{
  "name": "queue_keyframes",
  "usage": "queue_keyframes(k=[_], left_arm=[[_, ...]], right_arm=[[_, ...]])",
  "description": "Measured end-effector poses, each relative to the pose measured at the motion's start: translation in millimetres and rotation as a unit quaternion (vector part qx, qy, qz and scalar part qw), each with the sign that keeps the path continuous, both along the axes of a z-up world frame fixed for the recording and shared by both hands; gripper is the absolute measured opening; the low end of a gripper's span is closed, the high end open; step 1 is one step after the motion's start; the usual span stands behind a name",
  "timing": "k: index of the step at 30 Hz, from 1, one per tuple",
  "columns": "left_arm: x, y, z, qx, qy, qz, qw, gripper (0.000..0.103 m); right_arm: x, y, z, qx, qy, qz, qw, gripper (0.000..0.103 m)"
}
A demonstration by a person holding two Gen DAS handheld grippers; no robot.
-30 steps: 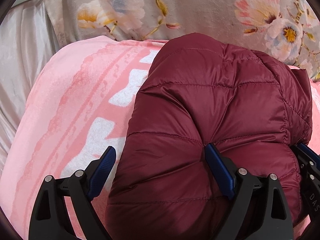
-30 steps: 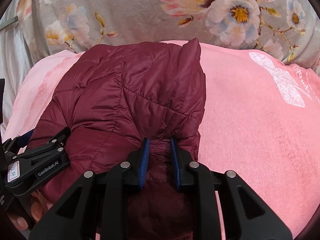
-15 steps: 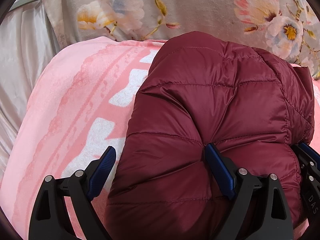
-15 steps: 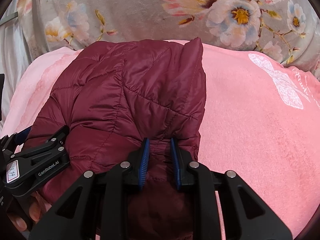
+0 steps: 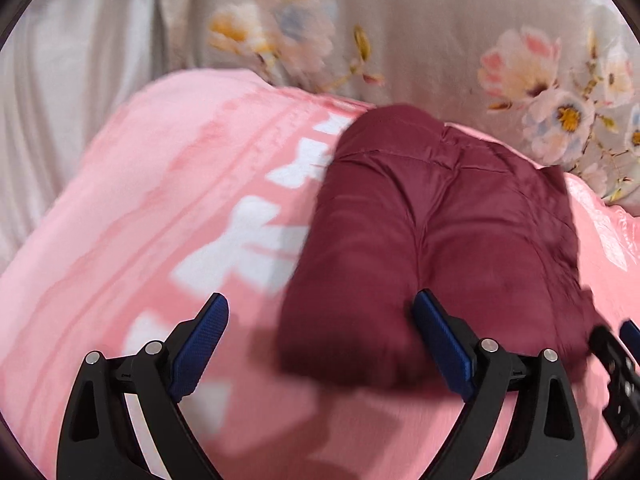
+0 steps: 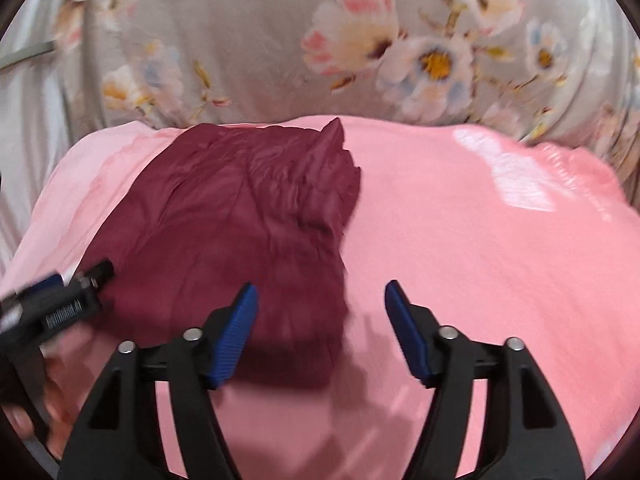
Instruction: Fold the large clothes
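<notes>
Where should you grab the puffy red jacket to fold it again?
Probably the near edge of the jacket, coming in low from the front. It lies folded into a thick bundle on the pink blanket, and that edge faces the open right gripper, so the fingers can close over it.

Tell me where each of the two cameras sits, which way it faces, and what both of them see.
Left wrist: sits on the left gripper, looking forward and down at the folded maroon jacket on the pink blanket; its open jaws show, with the right gripper at the right edge.
Right wrist: sits on the right gripper, facing the same way; its jaws, just opened, stand clear of the jacket, with the left gripper at left.
Shared: jacket, blanket, floral cloth behind.
</notes>
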State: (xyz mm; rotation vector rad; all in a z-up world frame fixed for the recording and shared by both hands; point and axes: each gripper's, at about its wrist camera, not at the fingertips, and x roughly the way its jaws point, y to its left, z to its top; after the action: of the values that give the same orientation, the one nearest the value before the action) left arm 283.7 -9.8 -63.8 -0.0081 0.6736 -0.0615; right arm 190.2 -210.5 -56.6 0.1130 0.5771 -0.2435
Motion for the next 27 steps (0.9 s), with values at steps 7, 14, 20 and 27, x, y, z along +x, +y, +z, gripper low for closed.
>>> queue_keyframes(k=[7, 14, 20, 27], left_arm=[[-79, 13, 0, 0.012, -0.005, -0.001, 0.9999, 0.091], [-125, 5, -4, 0.041, -0.002, -0.023, 0.9989, 0.091], [-150, -10, -7, 0.08, -0.007, -0.041, 0.9959, 0.091], [-152, -9, -8, 0.079, -0.004, -0.039, 0.9961, 0.091]], right_arm=[[-86, 14, 0, -0.002, -0.011, -0.003, 1.0, 0.085], [-125, 28, -3, -0.009, -0.012, -0.017, 1.0, 0.092], [-134, 36, -7, -0.015, 0.007, -0.009, 1.0, 0.093], [-131, 35, -9, -0.017, 0.015, -0.011, 1.0, 0.093]])
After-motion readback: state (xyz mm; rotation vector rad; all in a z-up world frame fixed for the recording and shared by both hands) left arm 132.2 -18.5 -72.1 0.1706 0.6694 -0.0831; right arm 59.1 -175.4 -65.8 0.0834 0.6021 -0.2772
